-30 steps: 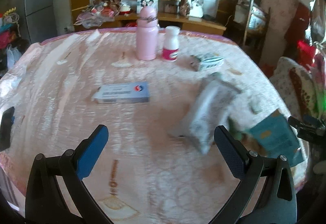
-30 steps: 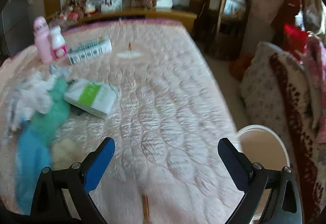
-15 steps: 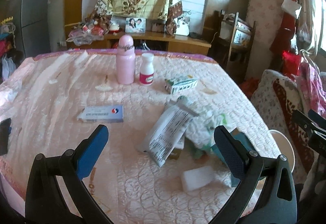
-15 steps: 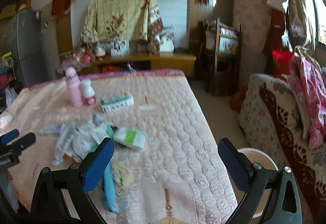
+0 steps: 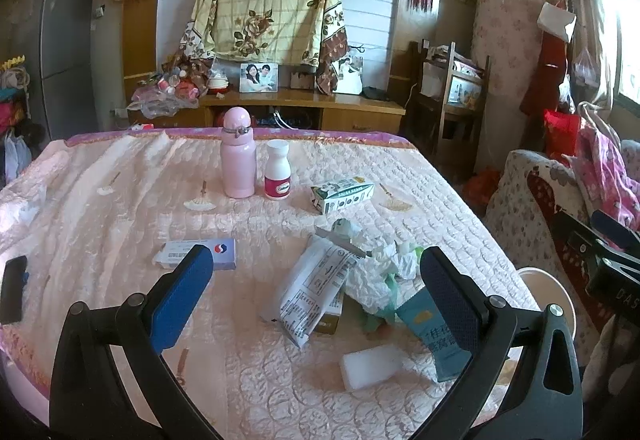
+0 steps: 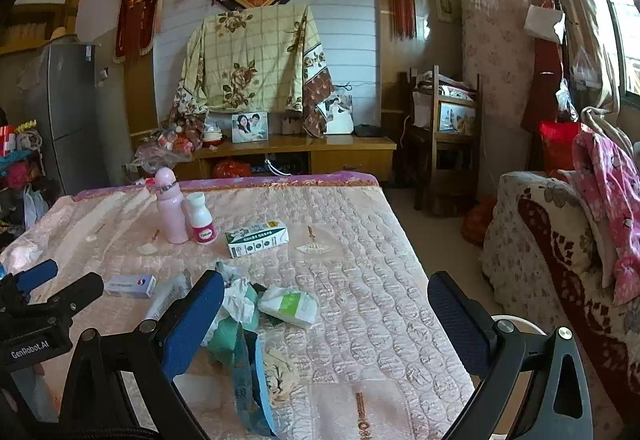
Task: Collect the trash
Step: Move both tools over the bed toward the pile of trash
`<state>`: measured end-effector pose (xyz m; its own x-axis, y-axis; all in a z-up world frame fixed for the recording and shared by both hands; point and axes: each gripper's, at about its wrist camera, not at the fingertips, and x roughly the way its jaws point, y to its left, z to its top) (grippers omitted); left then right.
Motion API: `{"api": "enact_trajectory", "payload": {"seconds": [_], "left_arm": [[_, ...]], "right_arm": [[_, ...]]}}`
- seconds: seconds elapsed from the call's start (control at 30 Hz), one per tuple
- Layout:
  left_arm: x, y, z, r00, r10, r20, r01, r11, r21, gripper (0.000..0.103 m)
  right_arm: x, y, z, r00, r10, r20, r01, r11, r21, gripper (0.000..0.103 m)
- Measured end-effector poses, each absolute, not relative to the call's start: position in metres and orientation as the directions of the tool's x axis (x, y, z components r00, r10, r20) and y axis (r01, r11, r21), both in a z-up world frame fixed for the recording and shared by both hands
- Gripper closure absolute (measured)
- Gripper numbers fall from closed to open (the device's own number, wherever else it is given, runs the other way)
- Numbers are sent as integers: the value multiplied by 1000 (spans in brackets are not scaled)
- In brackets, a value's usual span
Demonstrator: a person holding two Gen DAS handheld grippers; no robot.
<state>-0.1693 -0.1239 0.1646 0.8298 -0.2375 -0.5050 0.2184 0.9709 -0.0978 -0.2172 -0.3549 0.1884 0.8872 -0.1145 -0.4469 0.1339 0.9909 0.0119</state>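
your biggest thing is the bed [image 5: 120, 200], its pink quilted cover filling the middle of both views. just off its edge, at the right of the left wrist view, sits the white bin [image 5: 548, 292], only its rim showing.

the trash is heaped in the lower centre of the left wrist view, near that bin-side edge. the printed foil pouch [image 5: 312, 296] lies flat and overlaps a small box beneath it; i'd judge it light, slick and crackly, so pinch it across a free edge rather than the flat face. the teal packet [image 5: 432, 332] lies at the lower right of the heap, partly behind your finger; it looks thin and floppy, so take an end. the crumpled tissue [image 5: 376, 276] sits on top between the two, soft and nearly weightless; close on the bulk of the wad. the white foam block [image 5: 372, 364], lowest in frame, should squash, so grip its short sides gently. the soft tissue pack [image 6: 292, 304] lies just right of the heap in the right wrist view.

your left gripper [image 5: 316, 288] hovers above the heap, jaws spread wide, holding nothing. your right gripper [image 6: 320, 312] hangs the same way, wide apart and empty.
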Motion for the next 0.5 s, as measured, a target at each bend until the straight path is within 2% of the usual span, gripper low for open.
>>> {"api": "enact_trajectory", "payload": {"seconds": [0.5], "left_arm": [[-170, -122, 169, 841, -232, -488, 215, 972, -92, 0]], "right_arm": [[-216, -350, 190, 890, -105, -444, 124, 992, 14, 1]]}}
